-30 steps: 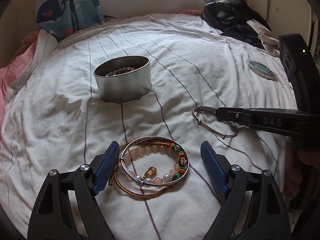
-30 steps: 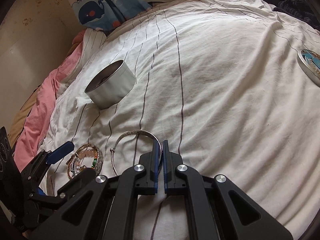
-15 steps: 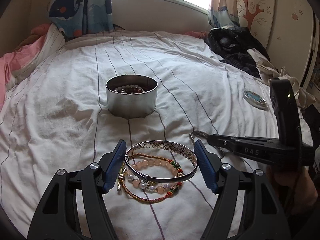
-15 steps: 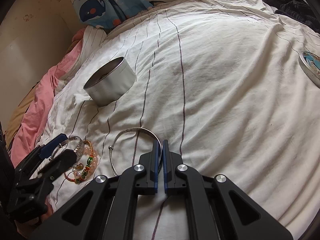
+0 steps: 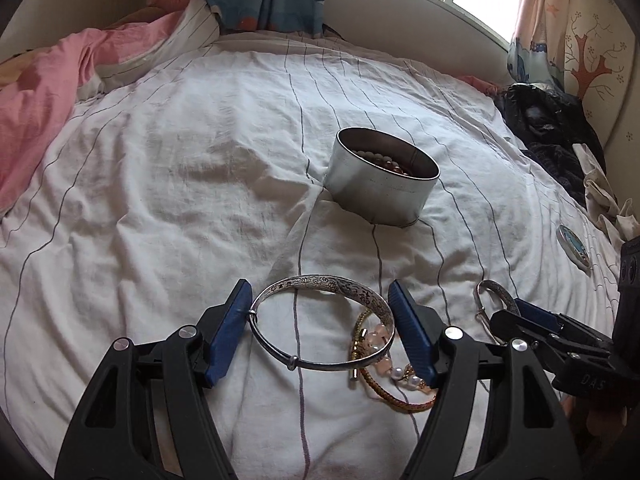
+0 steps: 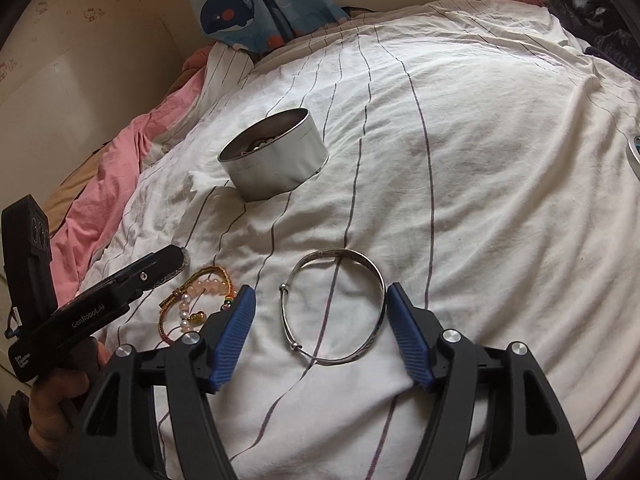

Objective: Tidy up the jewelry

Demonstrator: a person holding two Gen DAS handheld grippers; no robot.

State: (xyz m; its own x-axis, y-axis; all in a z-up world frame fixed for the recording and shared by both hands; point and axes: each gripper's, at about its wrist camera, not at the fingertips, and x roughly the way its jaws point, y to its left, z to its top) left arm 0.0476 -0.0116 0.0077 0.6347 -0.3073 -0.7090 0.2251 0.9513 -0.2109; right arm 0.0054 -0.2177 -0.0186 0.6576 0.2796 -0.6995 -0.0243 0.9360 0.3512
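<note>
I am clamping my left gripper across the engraved bangle, lifted nearer me than the tin. My right gripper is spreading apart around the thin bangle, lying on the bedsheet near the tin.

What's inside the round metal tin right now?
The tin holds beaded jewelry: pale and dark reddish beads show against its far inner wall. Its near wall hides the bottom, so anything lying lower is out of sight.

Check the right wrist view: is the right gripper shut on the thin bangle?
No, the right gripper is open, the thin bangle lying on the bedsheet.
</note>
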